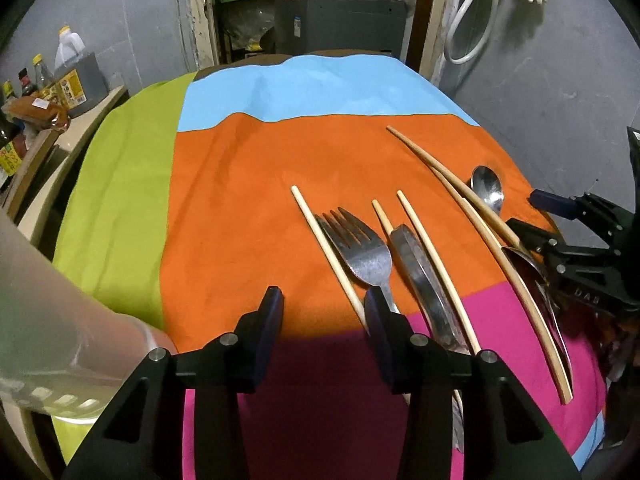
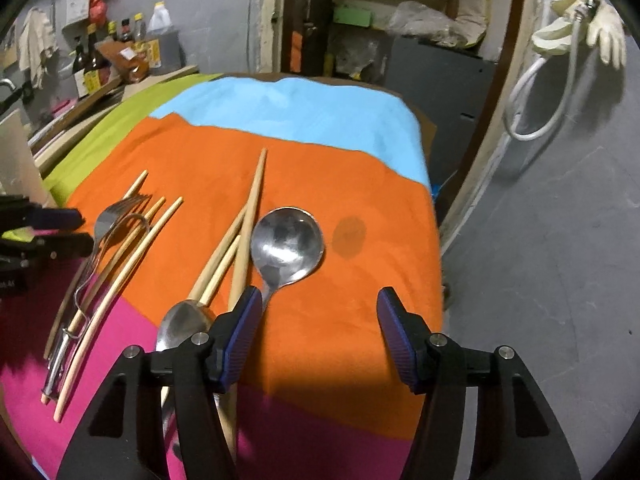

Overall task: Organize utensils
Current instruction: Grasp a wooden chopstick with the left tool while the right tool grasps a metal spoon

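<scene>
1. The fork point(image 1: 362, 252) lies on the orange cloth point(image 1: 248, 184), tines pointing away, handle toward the left gripper point(image 1: 322, 312).
2. Left gripper: fingers spread, pinching nothing.
3. Right gripper point(image 2: 318, 320): fingers spread over bare cloth beside the round spoon point(image 2: 286, 240).
4. No readable writing.

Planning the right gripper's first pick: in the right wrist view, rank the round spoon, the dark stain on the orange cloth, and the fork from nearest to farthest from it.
From the right gripper:
1. Round spoon, just ahead, handle by the left finger.
2. Dark stain, ahead, slightly right.
3. Fork, far left.
</scene>
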